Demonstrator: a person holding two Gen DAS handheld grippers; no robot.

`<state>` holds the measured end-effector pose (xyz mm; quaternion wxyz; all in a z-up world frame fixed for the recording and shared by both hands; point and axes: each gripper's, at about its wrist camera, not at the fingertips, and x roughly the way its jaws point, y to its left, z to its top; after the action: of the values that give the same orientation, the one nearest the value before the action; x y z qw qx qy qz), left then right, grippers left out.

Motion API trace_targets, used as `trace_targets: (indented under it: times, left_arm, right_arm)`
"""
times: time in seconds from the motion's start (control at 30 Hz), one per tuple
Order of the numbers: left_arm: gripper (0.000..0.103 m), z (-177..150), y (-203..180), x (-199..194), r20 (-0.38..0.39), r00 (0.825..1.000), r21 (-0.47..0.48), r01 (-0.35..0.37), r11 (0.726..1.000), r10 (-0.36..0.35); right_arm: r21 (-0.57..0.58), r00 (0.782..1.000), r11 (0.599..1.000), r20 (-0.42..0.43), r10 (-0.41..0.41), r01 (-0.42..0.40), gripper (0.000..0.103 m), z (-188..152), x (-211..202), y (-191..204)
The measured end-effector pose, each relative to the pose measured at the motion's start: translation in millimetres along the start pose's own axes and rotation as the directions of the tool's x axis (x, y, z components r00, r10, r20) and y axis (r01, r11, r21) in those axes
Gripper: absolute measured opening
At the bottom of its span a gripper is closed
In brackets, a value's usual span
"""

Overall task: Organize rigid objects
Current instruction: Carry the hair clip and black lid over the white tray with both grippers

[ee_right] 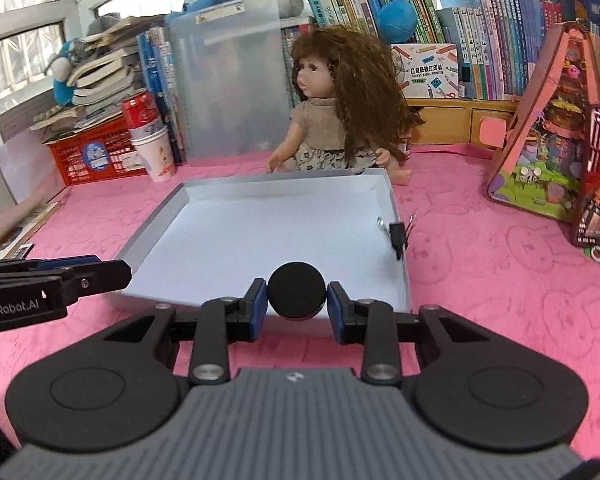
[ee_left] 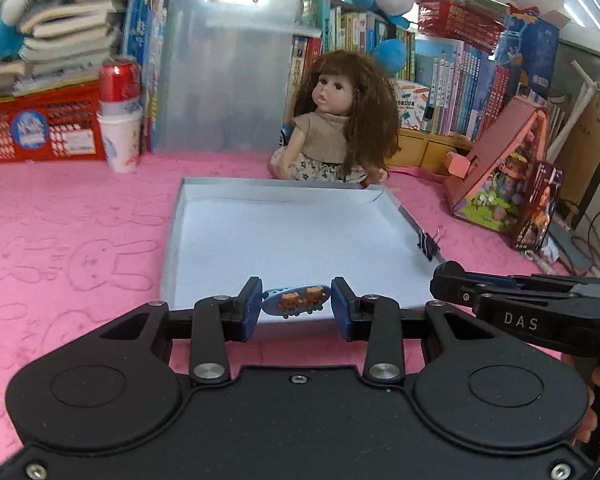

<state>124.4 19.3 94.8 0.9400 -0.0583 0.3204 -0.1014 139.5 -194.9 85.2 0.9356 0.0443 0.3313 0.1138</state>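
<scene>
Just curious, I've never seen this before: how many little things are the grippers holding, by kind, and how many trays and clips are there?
Blue bear hair clip: 1
Black round disc: 1
Shallow tray: 1
Black binder clip: 1
Total: 4

Your left gripper [ee_left: 296, 307], black with blue finger pads [ee_left: 252, 308], points forward with its jaws closed on the two ends of a small blue hair clip [ee_left: 296, 300]. Your right gripper [ee_right: 297, 304], just to its right and level with it, has its jaws clamped on a round black disc [ee_right: 297, 297].
</scene>
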Motion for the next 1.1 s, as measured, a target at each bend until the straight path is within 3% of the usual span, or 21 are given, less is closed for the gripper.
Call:
trace_targets:
  times: [0.17, 0.27, 0.37, 0.63, 0.87, 1.1]
  left_arm:
    - [0.035, 24, 5, 34, -0.034, 0.999, -0.001, -0.018, 1.000, 0.017]
    - [0.035, 37, 14, 59, -0.086, 0.996, -0.055, -0.007, 0.998, 0.003]
    - [0.035, 49, 24, 87, -0.141, 0.990, -0.092, -0.003, 0.996, -0.010]
    - [0.035, 53, 29, 146, -0.251, 0.967, -0.070, -0.066, 0.995, 0.046]
    - [0.035, 42, 24, 162, -0.286, 0.954, -0.012, -0.098, 0.995, 0.091]
    - [0.035, 41, 22, 164, -0.284, 0.953, 0.006, -0.113, 0.994, 0.110]
  right_arm:
    - [-0.005, 0.999, 1.000, -0.032, -0.002, 0.002, 0.038, 22, 19, -9]
    - [0.001, 0.998, 1.000, -0.069, 0.003, -0.003, 0.038, 33, 35, -16]
    - [0.005, 0.992, 1.000, -0.130, 0.006, -0.005, 0.038, 44, 57, -22]
    - [0.030, 0.967, 1.000, -0.254, 0.009, -0.002, 0.038, 50, 108, -29]
    - [-0.031, 0.957, 0.999, -0.289, -0.031, 0.023, 0.039, 41, 123, -19]
    - [-0.041, 0.956, 0.999, -0.291, -0.035, 0.024, 0.042, 39, 123, -20]
